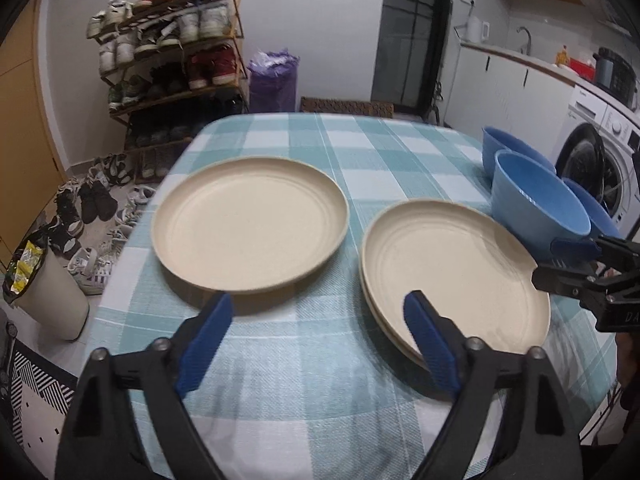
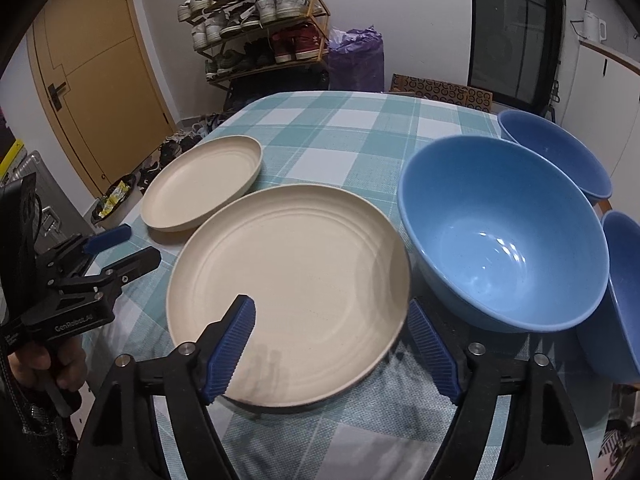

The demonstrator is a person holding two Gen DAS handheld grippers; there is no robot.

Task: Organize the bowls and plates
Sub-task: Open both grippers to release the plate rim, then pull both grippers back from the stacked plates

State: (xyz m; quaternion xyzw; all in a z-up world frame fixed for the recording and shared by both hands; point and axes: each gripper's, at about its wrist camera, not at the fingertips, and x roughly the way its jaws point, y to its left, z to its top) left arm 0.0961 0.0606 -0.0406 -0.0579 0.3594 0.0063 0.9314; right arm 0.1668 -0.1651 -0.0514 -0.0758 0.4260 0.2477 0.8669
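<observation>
Holding both tools just off the near edge of the bench (image 1: 304,360), I am seeing the left hand-held gripper (image 1: 320,344) standing wide with nothing between its blue pads, hovering over bare checked cloth between the two plate positions, and the right hand-held gripper (image 2: 332,348) equally wide and empty, its pads straddling the near rim of the stacked plates (image 2: 288,292) without pressing on it. I am judging the step in hand to be gathering the plates into one pile, so the single plate (image 1: 250,224) lying apart to the left is what I am wanting next: approaching low at its near rim, pinching the lip squarely and lifting it level before carrying it over the stack seems wisest, since the shallow rim is offering little purchase. Just beside the stack on the right, the nearest blue bowl (image 2: 504,236) is crowding it, with two more blue bowls (image 2: 560,152) behind and at the edge, so any swing that way is risking a knock. Farther back, a shoe rack (image 1: 172,52) and a purple bag (image 1: 274,80) are standing well clear.
</observation>
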